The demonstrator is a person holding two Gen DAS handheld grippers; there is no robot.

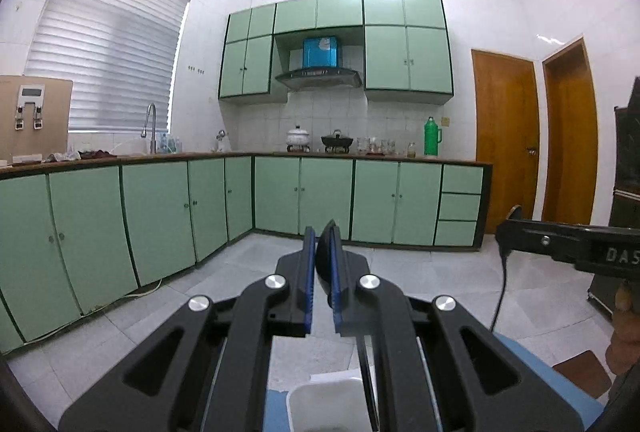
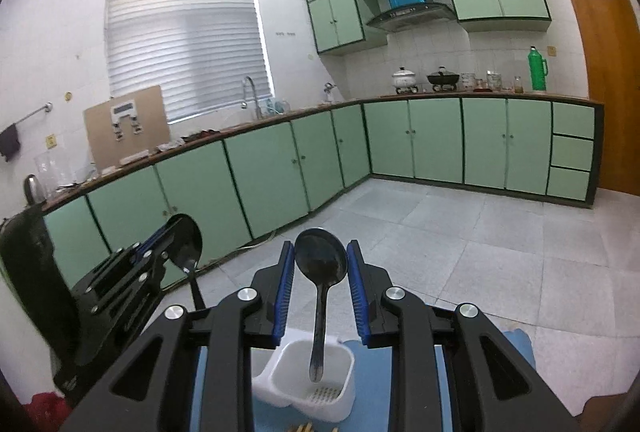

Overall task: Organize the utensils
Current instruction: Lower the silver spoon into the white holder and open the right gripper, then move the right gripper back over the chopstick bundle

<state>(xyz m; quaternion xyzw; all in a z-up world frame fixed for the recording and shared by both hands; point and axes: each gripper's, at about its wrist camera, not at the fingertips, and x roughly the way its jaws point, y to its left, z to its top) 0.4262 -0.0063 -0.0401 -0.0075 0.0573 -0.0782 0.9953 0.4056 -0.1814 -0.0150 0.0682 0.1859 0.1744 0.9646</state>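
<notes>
My left gripper (image 1: 323,240) is shut on the bowl of a dark spoon (image 1: 325,260), seen edge-on between the blue pads, with its handle hanging down. My right gripper (image 2: 320,247) is shut on the bowl of a second dark spoon (image 2: 320,266). That spoon's handle hangs down above a white slotted utensil holder (image 2: 340,388). The holder (image 1: 320,404) stands on a blue mat (image 2: 518,346) below both grippers. In the right wrist view the left gripper (image 2: 176,232) and its spoon (image 2: 187,238) are at the left. The right gripper (image 1: 508,232) shows at the right edge of the left wrist view.
Green kitchen cabinets (image 2: 272,168) run along the far walls beyond a grey tiled floor (image 2: 460,240). A person's hand (image 1: 626,316) holds the right gripper. Small yellow pieces (image 2: 304,428) lie on the mat in front of the holder. A red thing (image 2: 44,408) is at the lower left.
</notes>
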